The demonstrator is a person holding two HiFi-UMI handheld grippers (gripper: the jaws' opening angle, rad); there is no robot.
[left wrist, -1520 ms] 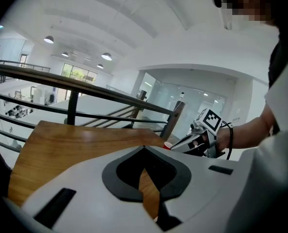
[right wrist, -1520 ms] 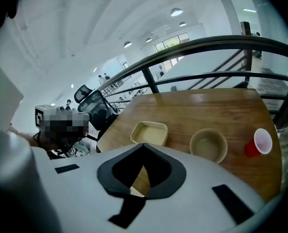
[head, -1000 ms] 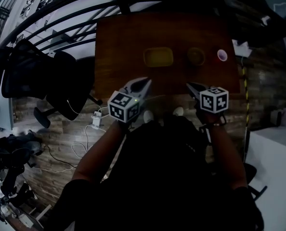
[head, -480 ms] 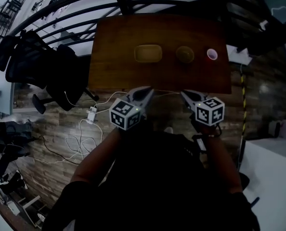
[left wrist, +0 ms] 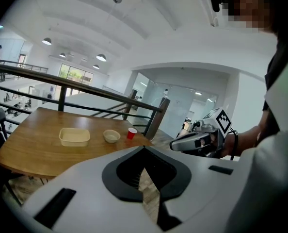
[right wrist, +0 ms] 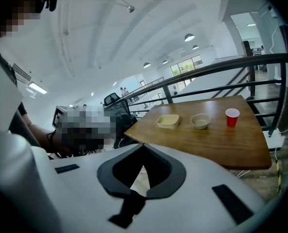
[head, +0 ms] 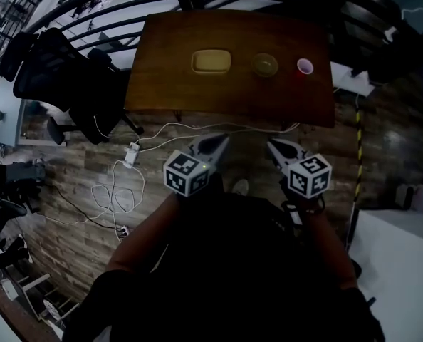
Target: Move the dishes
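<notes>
The tabletop (head: 162,84) is standing at twelve o'clock from the person, across a strip of floor (head: 382,141), with a railing (head: 112,9) running behind it. On it three dishes are sitting in a row, none touching: the tray (head: 211,62) toward eleven o'clock, the bowl (head: 265,65) at the tray's three o'clock, and the cup (head: 305,65) at the bowl's three o'clock, nearest the right edge. Chairs (head: 62,77) are standing off the tabletop's left end, at ten o'clock. Cables (head: 119,184) are lying on the floor, trailing toward nine o'clock. The left gripper (head: 215,145) and right gripper (head: 275,148) are hovering side by side over the floor at the tabletop's six o'clock, jaws pointing toward twelve.
</notes>
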